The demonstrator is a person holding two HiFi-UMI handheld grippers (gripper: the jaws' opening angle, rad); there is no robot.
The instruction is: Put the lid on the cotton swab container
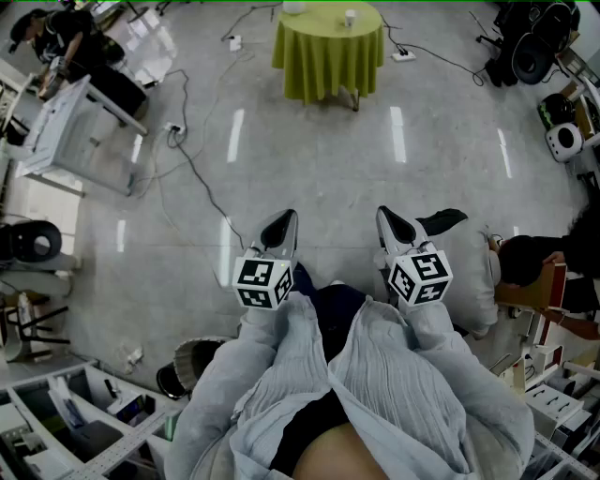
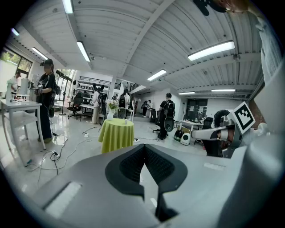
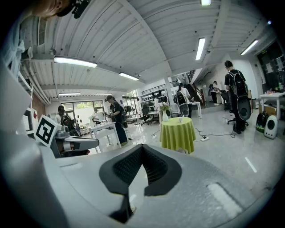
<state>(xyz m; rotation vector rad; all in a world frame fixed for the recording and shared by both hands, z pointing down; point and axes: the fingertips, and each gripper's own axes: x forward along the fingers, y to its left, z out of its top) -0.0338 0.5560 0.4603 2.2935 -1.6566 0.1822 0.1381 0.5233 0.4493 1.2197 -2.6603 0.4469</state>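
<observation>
Both grippers are held close to my chest and point out across the room. In the head view the left gripper (image 1: 284, 223) and right gripper (image 1: 390, 221) hover side by side above the floor. Each is shut with nothing between its jaws; in the left gripper view (image 2: 144, 148) and the right gripper view (image 3: 142, 147) the black pads meet at the tips. Far ahead stands a round table with a green cloth (image 1: 328, 47) (image 2: 116, 133) (image 3: 178, 133). On it are a white vase (image 3: 165, 114) and a small white cup-like thing (image 1: 350, 16), too small to tell what. I can make out no lid.
Cables (image 1: 187, 150) trail over the shiny grey floor, with a power strip (image 1: 404, 55) by the green table. A white table (image 1: 66, 131) stands at the left, speakers (image 1: 534, 47) at the back right. A person (image 1: 534, 258) sits at the right; others stand around.
</observation>
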